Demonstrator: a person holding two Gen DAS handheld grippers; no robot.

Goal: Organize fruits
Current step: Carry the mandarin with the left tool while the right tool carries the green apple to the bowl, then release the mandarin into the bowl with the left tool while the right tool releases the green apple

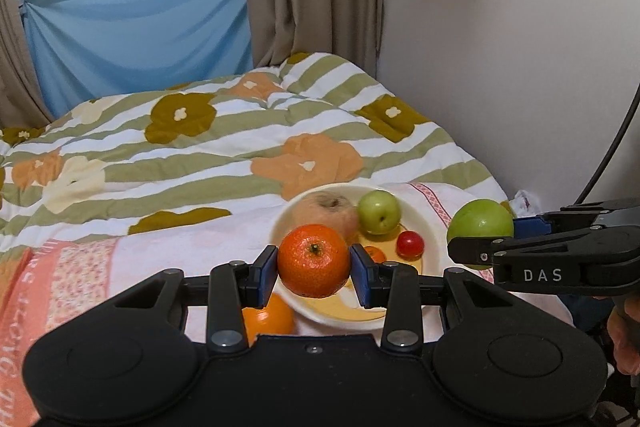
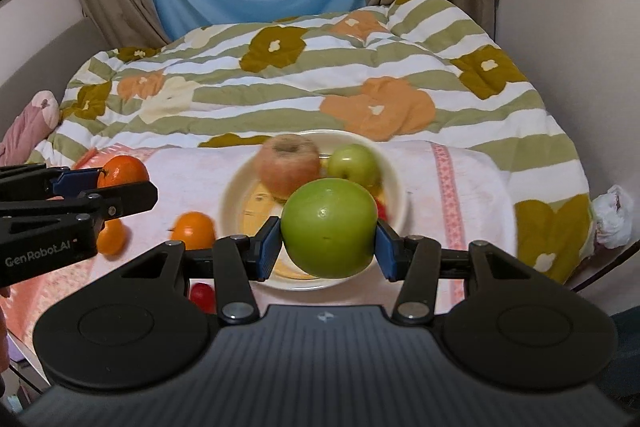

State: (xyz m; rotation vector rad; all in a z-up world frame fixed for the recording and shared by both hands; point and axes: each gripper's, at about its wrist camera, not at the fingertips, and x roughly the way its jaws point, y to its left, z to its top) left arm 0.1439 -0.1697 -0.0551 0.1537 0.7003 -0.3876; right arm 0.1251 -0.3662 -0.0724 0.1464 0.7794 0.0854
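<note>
My left gripper point(image 1: 314, 269) is shut on an orange mandarin point(image 1: 314, 261) and holds it above the near rim of a cream plate point(image 1: 280, 223). My right gripper point(image 2: 328, 247) is shut on a large green apple point(image 2: 329, 227) above the plate point(image 2: 232, 195). On the plate lie a pale red apple point(image 1: 324, 213), a small green apple point(image 1: 379, 211) and a red cherry tomato point(image 1: 410, 243). The right gripper with its green apple point(image 1: 480, 223) shows at the right of the left wrist view. The left gripper with its mandarin point(image 2: 120, 169) shows at the left of the right wrist view.
The plate sits on a pink towel point(image 2: 420, 187) over a flowered quilt point(image 2: 320, 75). Loose oranges point(image 2: 194, 229) point(image 2: 110, 237) and a red tomato point(image 2: 201, 295) lie on the towel left of the plate. A wall point(image 1: 500, 47) runs along the right.
</note>
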